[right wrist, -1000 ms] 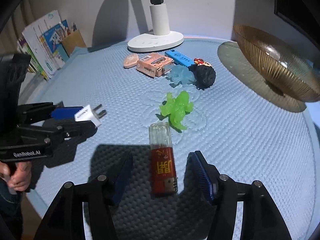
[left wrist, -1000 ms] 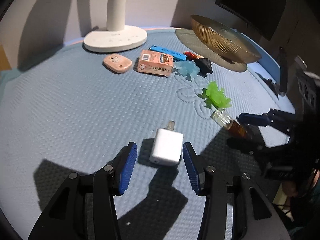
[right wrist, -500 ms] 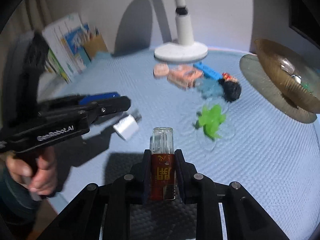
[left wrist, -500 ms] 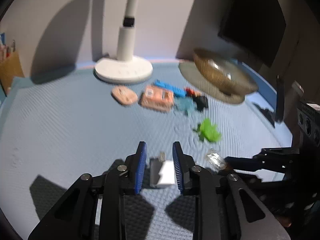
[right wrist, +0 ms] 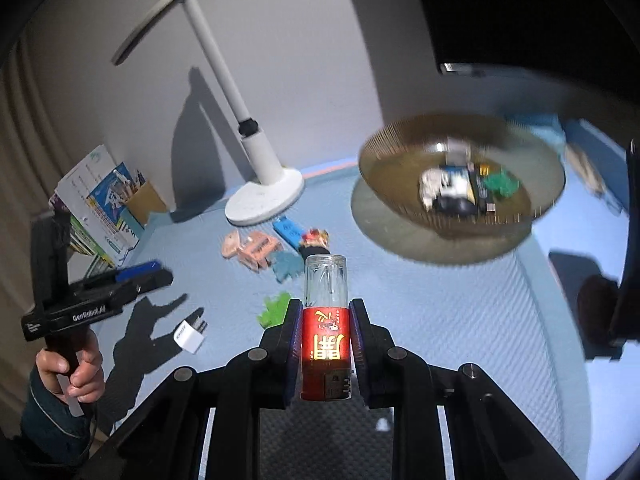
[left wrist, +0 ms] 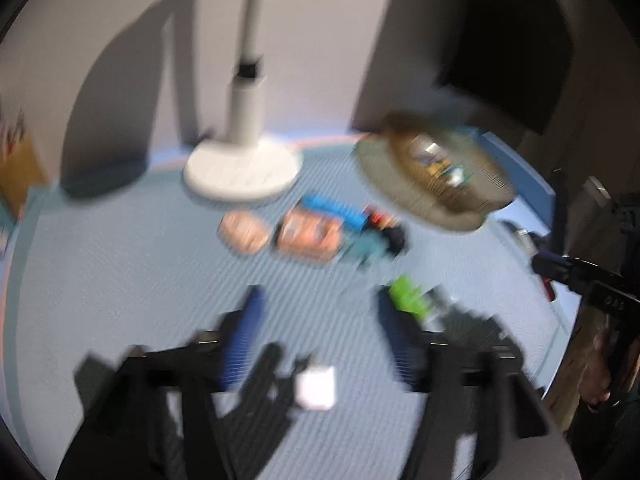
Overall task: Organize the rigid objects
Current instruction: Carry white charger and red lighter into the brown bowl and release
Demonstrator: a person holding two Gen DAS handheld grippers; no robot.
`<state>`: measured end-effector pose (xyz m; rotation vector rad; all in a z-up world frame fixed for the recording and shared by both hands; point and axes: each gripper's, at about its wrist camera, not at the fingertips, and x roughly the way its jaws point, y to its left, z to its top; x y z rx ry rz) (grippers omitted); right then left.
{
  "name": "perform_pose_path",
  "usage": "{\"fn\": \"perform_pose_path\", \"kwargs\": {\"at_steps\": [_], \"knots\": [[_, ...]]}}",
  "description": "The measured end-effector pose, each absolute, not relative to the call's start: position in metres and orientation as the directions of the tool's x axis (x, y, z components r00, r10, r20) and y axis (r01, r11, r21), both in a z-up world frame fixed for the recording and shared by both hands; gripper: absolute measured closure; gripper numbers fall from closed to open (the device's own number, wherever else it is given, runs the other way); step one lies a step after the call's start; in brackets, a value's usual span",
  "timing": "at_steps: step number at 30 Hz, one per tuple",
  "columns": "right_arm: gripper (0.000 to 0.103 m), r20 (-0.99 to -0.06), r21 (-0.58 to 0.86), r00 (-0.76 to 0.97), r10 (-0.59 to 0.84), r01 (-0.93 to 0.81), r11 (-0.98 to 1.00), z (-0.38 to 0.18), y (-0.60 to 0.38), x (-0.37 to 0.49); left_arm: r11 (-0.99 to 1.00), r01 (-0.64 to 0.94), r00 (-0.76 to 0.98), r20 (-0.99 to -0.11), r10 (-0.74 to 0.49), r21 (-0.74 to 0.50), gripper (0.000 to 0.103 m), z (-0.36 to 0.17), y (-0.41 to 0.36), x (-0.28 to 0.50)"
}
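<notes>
Right hand-held gripper [right wrist: 325,354] pinched the lighter [right wrist: 325,330] mid-body: light, stiff, slick (grip the labelled red barrel); left hand-held gripper [left wrist: 318,344], just opening, stood spread, charger [left wrist: 316,388] at its 6 o'clock.

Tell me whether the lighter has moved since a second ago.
Yes. The lighter, then lying on the mat near the green toy, is now lifted, clamped in the right hand-held gripper.

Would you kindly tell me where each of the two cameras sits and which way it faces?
Left wrist: on the left gripper, looking down along its open fingers at the white charger lying on the blue mat; the right gripper shows at the right edge.
Right wrist: on the right gripper, looking forward past the red lighter it clamps toward the bowl; a hand holding the left gripper shows at left.
Shared: charger, green toy, lamp, bowl.
</notes>
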<state>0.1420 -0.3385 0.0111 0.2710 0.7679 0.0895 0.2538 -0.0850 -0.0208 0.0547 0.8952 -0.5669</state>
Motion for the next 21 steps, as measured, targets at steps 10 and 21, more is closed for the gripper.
{"fn": "perform_pose_path", "kwargs": {"at_steps": [10, 21], "knots": [[0.081, -0.734, 0.312, 0.644, 0.218, 0.034, 0.950, -0.039, -0.342, 0.145, 0.848, 0.519, 0.405, -0.843, -0.353, -0.106, 0.078, -0.081, -0.105, 0.223], [0.081, -0.625, 0.289, 0.777, 0.078, 0.138, 0.947, 0.015, -0.399, 0.127, 0.787, 0.614, 0.538, -0.696, -0.475, -0.062, 0.079, -0.003, -0.167, 0.235]]}}
